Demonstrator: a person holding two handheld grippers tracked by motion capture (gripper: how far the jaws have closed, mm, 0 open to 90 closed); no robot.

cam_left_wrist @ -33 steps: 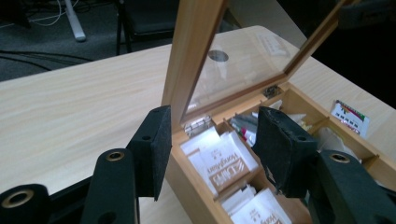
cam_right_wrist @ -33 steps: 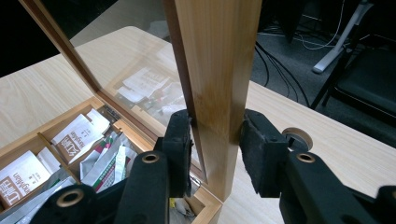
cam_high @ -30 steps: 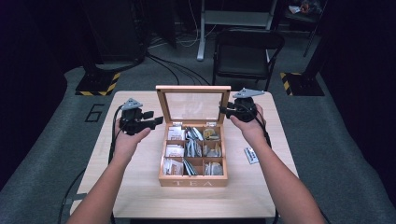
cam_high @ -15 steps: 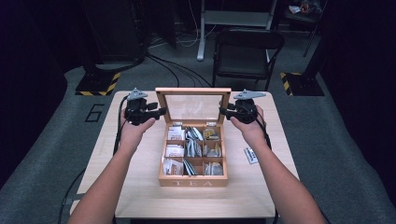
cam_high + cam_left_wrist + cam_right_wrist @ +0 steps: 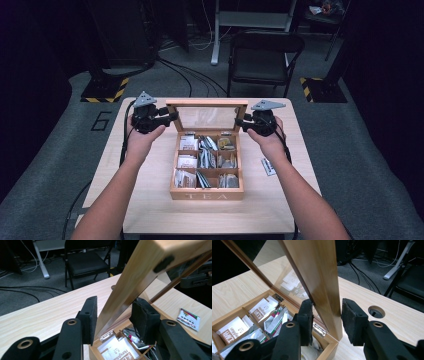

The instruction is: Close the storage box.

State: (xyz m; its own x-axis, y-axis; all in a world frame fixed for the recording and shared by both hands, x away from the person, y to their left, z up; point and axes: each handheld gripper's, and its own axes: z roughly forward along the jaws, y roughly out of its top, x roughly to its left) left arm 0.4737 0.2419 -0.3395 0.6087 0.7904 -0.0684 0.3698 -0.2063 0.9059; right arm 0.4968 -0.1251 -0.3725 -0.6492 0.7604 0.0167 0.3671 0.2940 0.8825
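Lid point(image 5: 207, 116) upright over tea box point(image 5: 206, 191) — left gripper point(image 5: 170, 118) just closing around one edge, right gripper point(image 5: 240, 123) straddling the other, pads not quite pressing.

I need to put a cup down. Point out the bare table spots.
Free: the table left of the tea box, the strip in front of it, and the right side except near the loose packet. Crowded: both lid edges, flanked by grippers.
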